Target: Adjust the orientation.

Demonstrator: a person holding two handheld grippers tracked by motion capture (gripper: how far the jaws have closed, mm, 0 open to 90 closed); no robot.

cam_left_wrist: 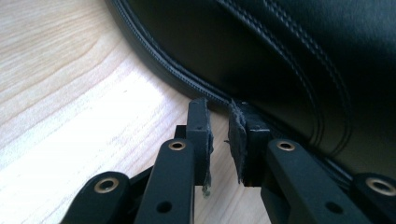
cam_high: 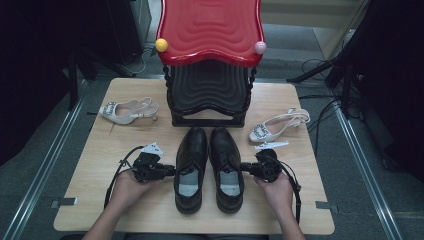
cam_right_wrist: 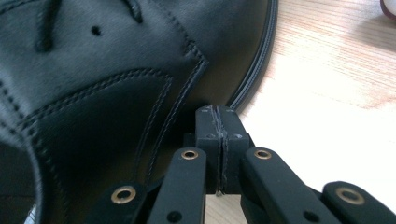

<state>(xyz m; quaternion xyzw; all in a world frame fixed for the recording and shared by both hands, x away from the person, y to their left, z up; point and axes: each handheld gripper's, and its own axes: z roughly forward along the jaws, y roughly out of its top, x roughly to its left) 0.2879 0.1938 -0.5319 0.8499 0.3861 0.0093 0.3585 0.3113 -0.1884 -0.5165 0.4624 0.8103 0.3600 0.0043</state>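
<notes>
You had the black dress shoes (cam_high: 209, 167) mid-table near you, right gripper (cam_high: 248, 168) pressed together empty, left gripper (cam_high: 170, 170) slightly spread, so push evenly, low against each sole.

— Where is there room on the tabletop (cam_high: 100, 200)?

— The near corners are bare wood, left and right.

— What's in the way?

— Two black shoes (cam_high: 209, 167) fill the middle. The red and black stool (cam_high: 210, 65) blocks the back. A white heel (cam_high: 129, 111) lies far left, another white heel (cam_high: 277, 126) far right.
</notes>
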